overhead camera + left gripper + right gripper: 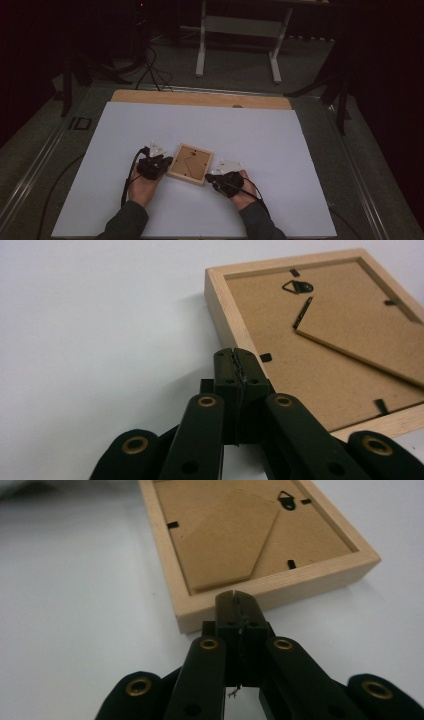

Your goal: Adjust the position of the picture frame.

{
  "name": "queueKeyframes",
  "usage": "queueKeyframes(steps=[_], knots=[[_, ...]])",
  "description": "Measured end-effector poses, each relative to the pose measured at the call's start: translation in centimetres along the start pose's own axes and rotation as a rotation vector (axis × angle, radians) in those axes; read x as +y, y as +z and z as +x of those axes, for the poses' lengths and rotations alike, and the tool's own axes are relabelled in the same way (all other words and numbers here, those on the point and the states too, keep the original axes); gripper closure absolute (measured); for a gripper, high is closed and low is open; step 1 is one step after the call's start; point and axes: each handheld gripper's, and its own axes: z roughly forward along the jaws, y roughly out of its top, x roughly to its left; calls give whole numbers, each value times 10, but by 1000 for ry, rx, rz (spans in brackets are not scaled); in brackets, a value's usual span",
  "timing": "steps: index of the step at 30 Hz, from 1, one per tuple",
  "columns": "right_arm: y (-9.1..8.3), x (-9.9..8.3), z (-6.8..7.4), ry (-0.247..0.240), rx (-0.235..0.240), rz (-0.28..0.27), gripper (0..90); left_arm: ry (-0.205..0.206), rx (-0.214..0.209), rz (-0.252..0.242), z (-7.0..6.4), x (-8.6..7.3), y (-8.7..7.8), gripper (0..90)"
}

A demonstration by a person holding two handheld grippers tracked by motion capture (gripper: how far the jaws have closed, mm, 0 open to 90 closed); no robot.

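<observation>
A small wooden picture frame [190, 164] lies face down on the white sheet [200, 130], its brown backing board, stand flap and hanger showing. My left gripper [167, 161] is shut with nothing in it, its tip at the frame's left edge [235, 325]. My right gripper [210, 176] is also shut and empty, its tip against the frame's right-hand rail [280, 587]. In the left gripper view the closed jaws stand at the frame's [325, 340] side rail. In the right gripper view the frame [240, 535] lies just ahead of the closed jaws.
The white sheet covers a wooden tabletop [200, 98] whose far edge shows beyond it. A white stand [240, 30] and dark cables [150, 70] sit on the floor behind the table. Metal rails [30, 165] run along both sides.
</observation>
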Motion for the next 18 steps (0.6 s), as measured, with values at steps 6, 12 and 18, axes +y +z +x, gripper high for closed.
queueKeyframes(steps=[6, 12, 18], knots=[[3, 2, 4, -15, 11, 0, 899, 10, -2, -22, -2, 1, -11, 894], [5, 5, 8, -27, 20, -3, 899, 32, -11, -26, -6, -4, -23, 894], [8, 10, 10, -50, 12, -7, 898, 46, -32, -21, -16, -11, -32, 894]])
